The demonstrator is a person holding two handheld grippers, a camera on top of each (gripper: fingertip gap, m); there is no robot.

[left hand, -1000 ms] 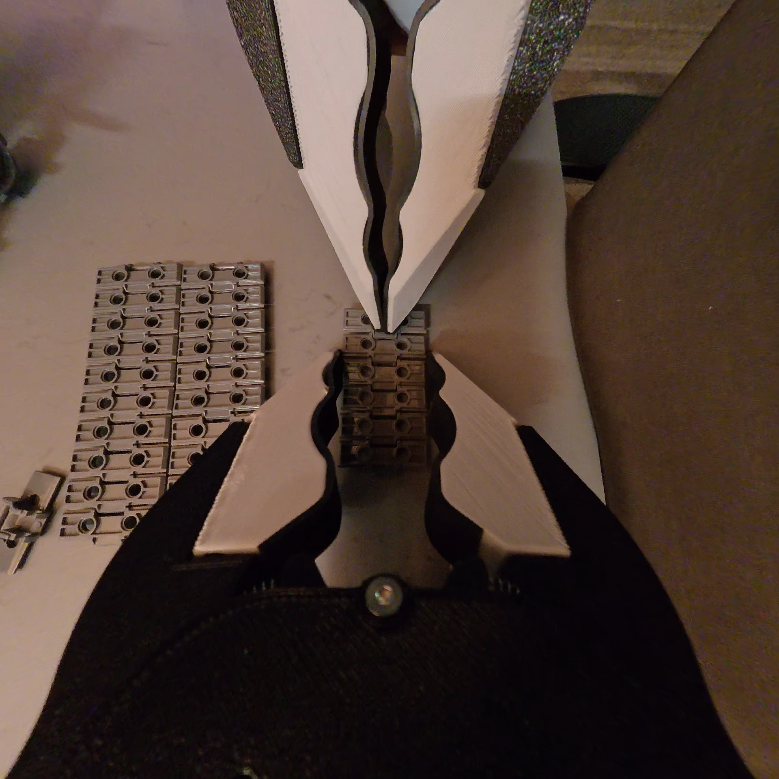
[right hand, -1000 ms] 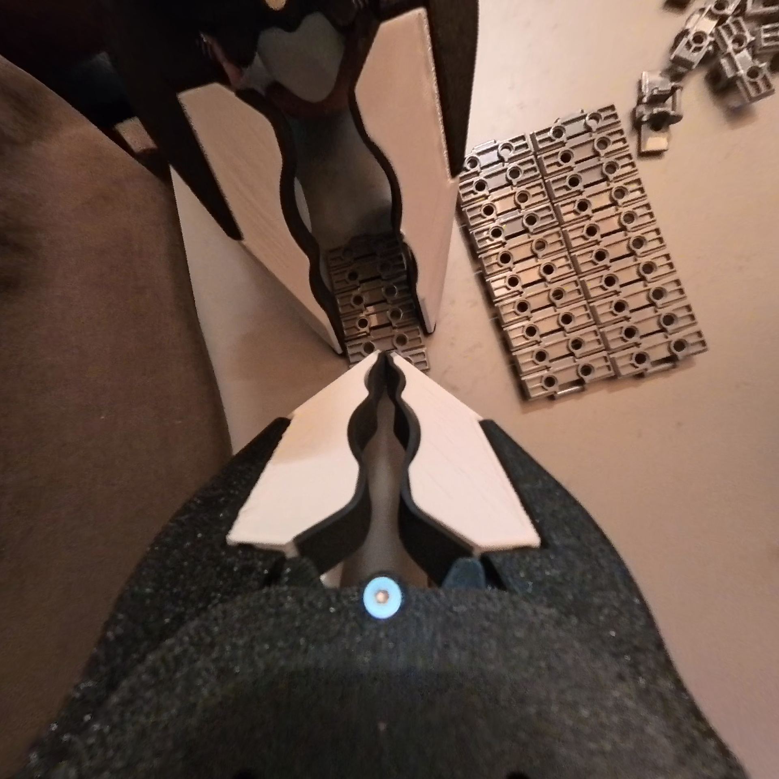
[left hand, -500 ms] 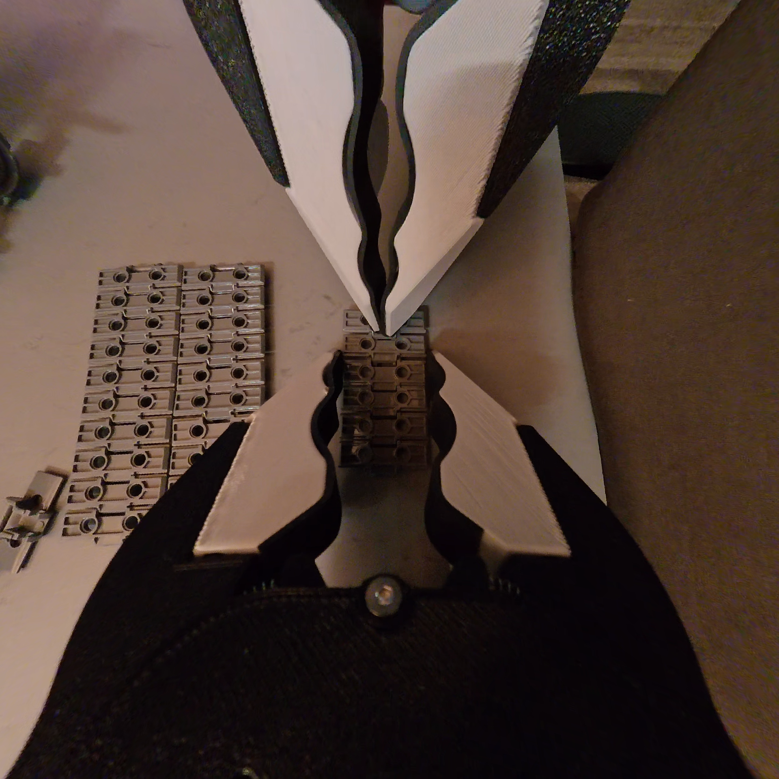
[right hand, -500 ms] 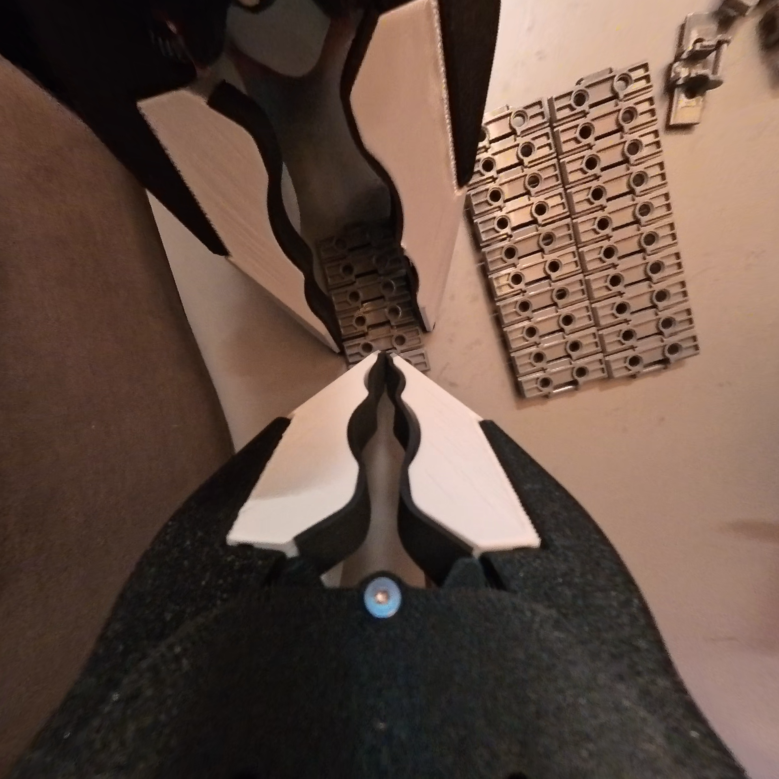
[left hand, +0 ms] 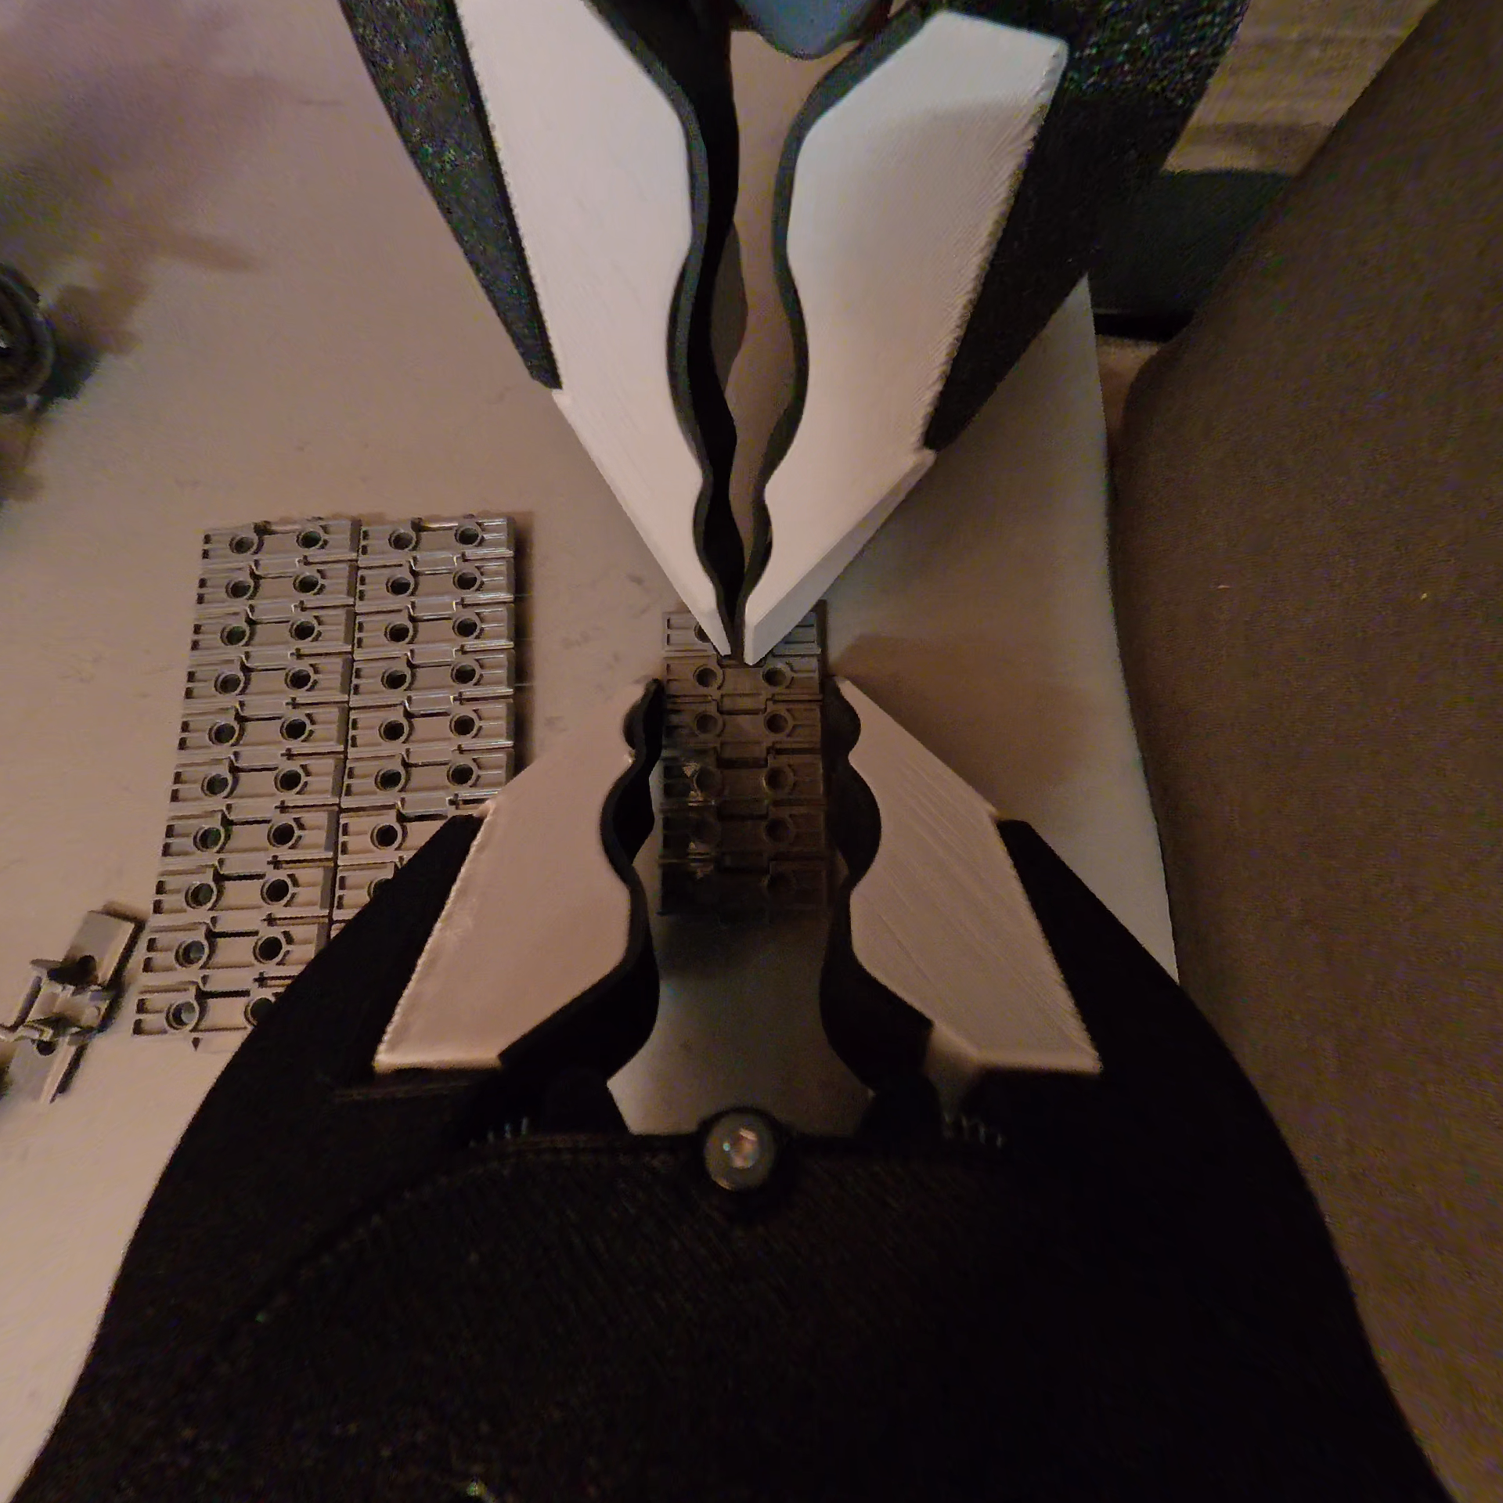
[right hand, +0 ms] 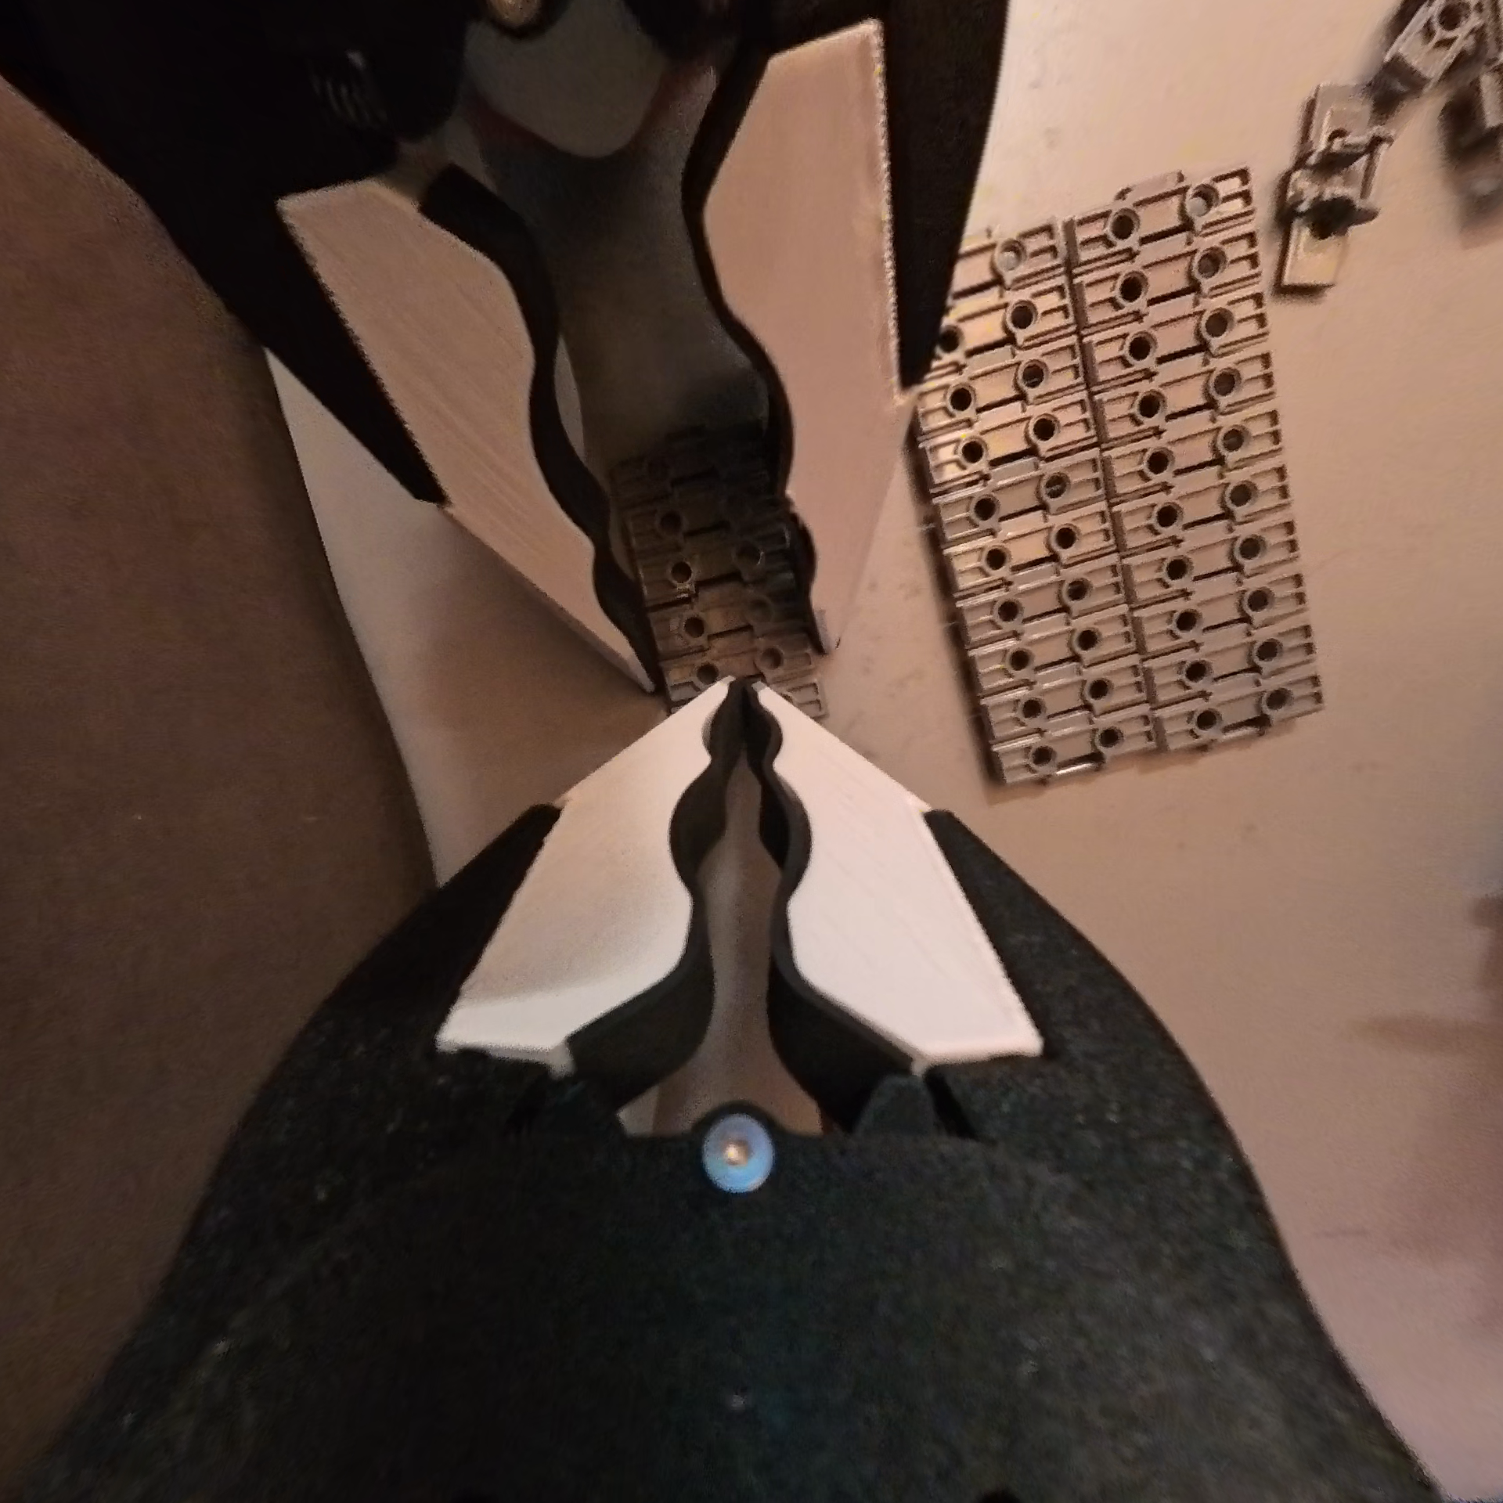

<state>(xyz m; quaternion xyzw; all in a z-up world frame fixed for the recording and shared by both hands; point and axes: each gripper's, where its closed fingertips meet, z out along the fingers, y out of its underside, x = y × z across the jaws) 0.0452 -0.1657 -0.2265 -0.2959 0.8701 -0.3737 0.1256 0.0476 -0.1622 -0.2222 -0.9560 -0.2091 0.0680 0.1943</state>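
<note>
Both grippers: white ridged printed fingers w/ wavy black rubber pads, on grainy black bodies. Table (left hand: 309, 341) is pale, smooth, lightly scuffed; brown fabric surface (left hand: 1317, 732) along its 3 o'clock side in left wrist view.

Short strip (left hand: 742, 781) = grey plastic clips, rectangular, each w/ two round holes, stacked edge to edge in a single column, flat on table. Larger block (left hand: 341, 732), same clips in two columns, lies at 9 o'clock of it, apart. A loose clip (left hand: 57, 1008) sits at 7 o'clock of the block, near its corner; more loose ones (right hand: 1456, 98) at 1 o'clock in right wrist view, blurred.

Left gripper (left hand: 742, 707): jaws spread, pads flanking the strip's long sides, contact at both edges looks likely, can't confirm a squeeze.

Right gripper (right hand: 744, 691): jaws pressed nearly together, tips down on the strip's end clip at 12 o'clock in left view; whether it pinches a part of it I can't tell.
</note>
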